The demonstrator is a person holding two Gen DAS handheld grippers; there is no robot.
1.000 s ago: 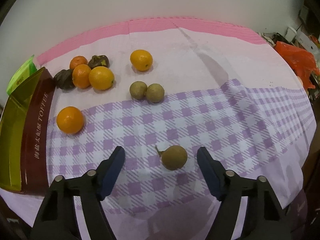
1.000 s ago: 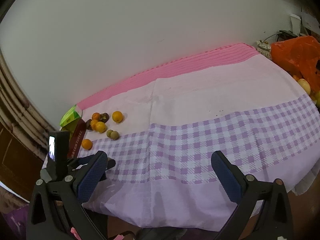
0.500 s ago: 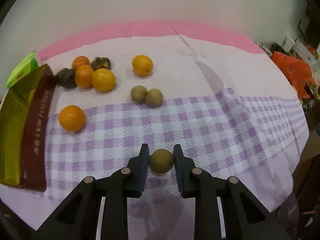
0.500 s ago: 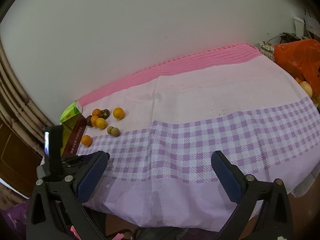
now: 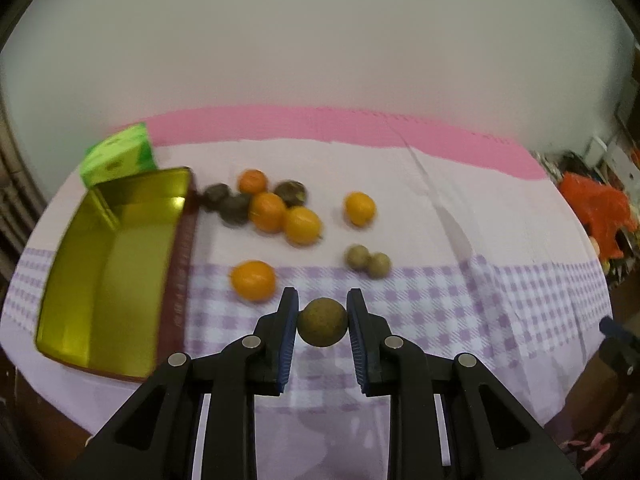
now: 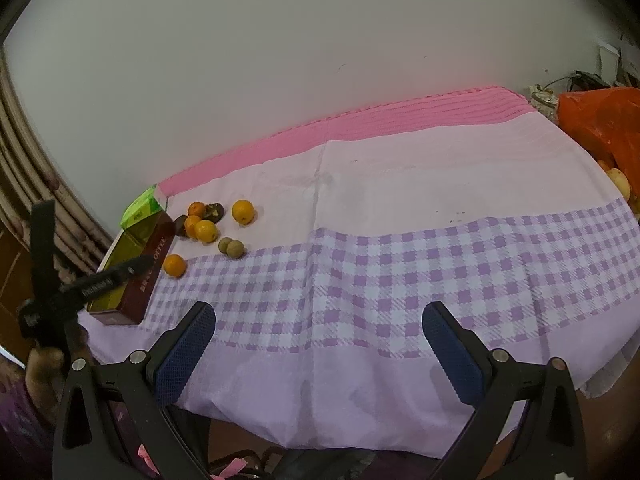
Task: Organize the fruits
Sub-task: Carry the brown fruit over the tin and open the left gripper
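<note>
My left gripper [image 5: 322, 322] is shut on a round brown fruit [image 5: 322, 322] and holds it above the checked cloth. Ahead lie several oranges [image 5: 253, 281], dark fruits [image 5: 234, 209] and two more brown fruits [image 5: 367, 261]. An open gold tin [image 5: 108, 264] with a dark red side sits at the left. My right gripper [image 6: 318, 350] is open and empty over the near edge of the table. In the right wrist view the fruits [image 6: 206, 230] and the tin [image 6: 136, 268] lie far left, with the left gripper's body [image 6: 80, 286] partly over the tin.
A green carton [image 5: 118, 156] stands behind the tin. An orange plastic bag [image 6: 600, 124] and clutter sit past the table's right side. A white wall runs behind the table. The cloth [image 6: 400, 264] is pink at the back and purple-checked in front.
My left gripper closed on the brown fruit, lifted it off the cloth and swung left toward the tin. The right gripper stayed open and barely moved.
</note>
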